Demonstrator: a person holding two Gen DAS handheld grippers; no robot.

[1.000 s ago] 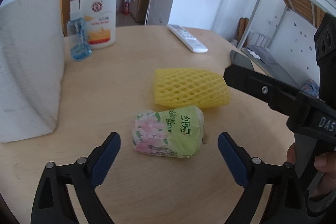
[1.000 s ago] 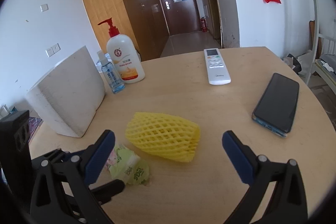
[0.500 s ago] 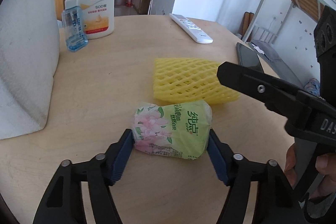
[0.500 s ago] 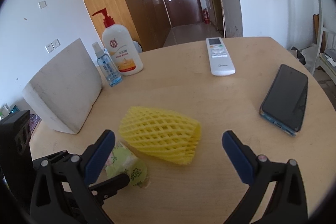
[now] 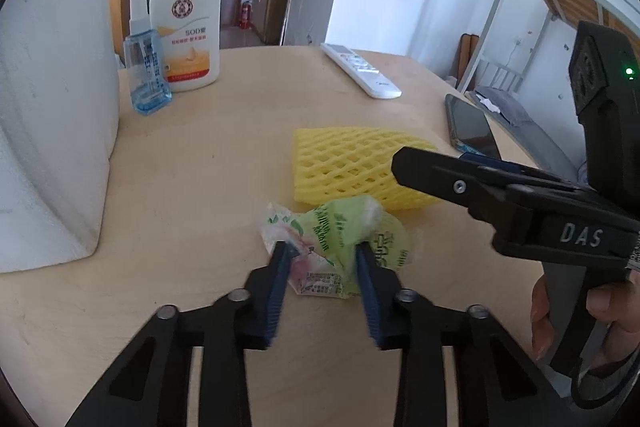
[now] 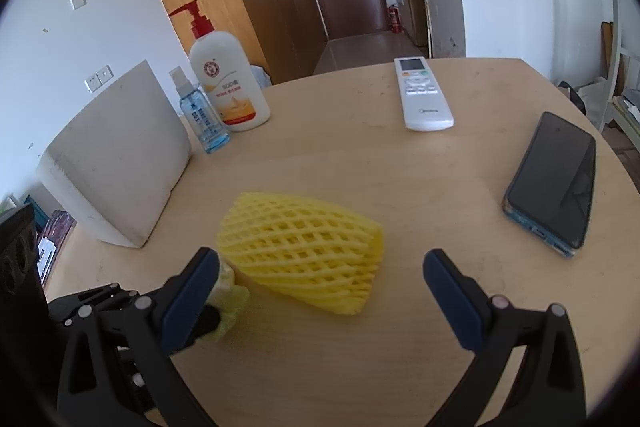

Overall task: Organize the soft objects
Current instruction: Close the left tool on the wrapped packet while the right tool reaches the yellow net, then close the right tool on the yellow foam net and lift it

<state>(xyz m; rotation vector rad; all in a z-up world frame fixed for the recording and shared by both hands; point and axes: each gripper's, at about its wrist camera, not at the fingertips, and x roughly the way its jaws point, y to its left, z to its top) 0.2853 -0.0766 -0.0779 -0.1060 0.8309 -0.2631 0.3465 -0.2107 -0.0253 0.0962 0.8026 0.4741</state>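
Left tool [image 5: 322, 257] clamped mid-pack on crumpling, light tissue pack [image 5: 340, 239], lower centre; right tool [image 6: 320, 283] apart around squashy foam net [image 6: 304, 247].

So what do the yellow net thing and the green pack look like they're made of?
Yellow sleeve: looks like soft foam mesh, matte, with open diamond holes. Green tissue pack: thin glossy plastic film over something soft, probably tissues, crumpling between the left gripper fingers.
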